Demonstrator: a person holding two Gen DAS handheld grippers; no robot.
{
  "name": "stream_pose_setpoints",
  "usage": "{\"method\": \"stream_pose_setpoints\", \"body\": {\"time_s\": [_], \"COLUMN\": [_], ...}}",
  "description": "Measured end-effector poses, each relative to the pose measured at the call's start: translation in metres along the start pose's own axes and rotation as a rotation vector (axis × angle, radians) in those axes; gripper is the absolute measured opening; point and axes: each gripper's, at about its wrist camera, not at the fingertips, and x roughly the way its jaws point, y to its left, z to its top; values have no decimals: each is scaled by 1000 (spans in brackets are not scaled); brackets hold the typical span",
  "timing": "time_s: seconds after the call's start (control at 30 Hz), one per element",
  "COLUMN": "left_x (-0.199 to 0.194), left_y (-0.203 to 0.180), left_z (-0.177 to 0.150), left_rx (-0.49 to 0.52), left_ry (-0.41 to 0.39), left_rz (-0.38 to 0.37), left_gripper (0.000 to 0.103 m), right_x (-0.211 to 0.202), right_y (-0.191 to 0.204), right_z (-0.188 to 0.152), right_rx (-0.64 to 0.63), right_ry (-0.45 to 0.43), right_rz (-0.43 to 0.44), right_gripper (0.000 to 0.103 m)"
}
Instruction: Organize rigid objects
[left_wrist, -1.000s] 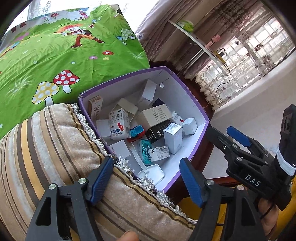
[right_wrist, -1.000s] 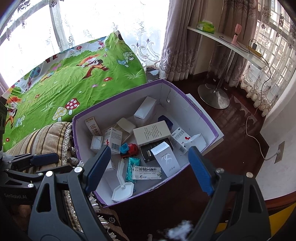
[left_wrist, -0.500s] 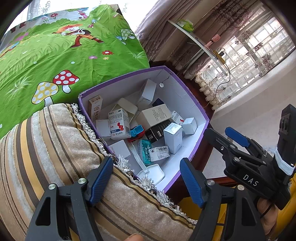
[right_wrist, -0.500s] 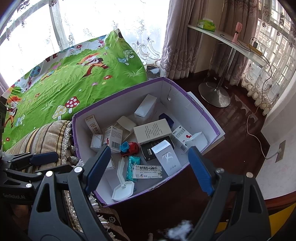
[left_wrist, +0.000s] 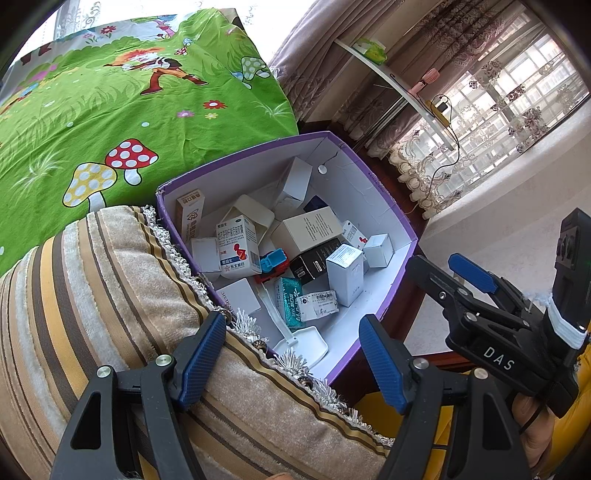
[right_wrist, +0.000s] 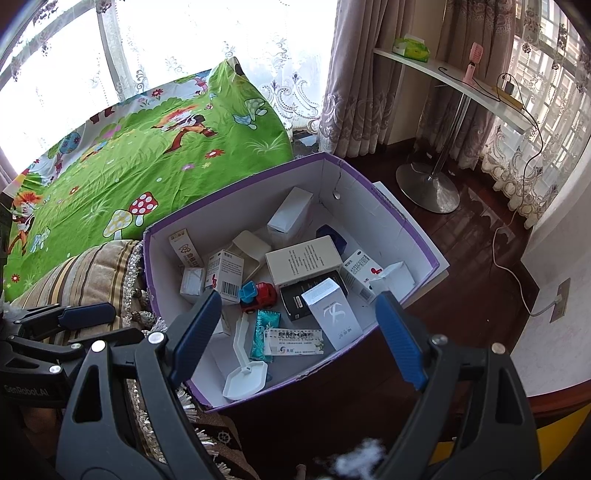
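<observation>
Both grippers — left gripper and right gripper — are hovering spread wide, holding nothing, above the purple-walled cardboard box. Inside, white cartons are lying jumbled — a flat cream carton, a red-and-blue toy truck. Whichever gets picked, approaching squarely across narrow faces seems wise.

purple box, striped cushion, green mushroom-print sheet

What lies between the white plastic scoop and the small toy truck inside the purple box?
In the right wrist view, a teal foil packet lies between the white scoop and the toy truck, beside a flat white medicine carton.
</observation>
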Motion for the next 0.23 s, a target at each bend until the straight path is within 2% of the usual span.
{"method": "stream_pose_setpoints", "body": {"time_s": [0.23], "left_x": [2], "left_y": [-7], "left_z": [-2], "left_rx": [26], "left_ry": [1], "left_rz": [3], "left_gripper": [79], "right_x": [0], "right_y": [-1], "right_z": [-1], "right_rx": [1], "right_ry": [0], "right_rz": [2], "right_gripper": [87]}}
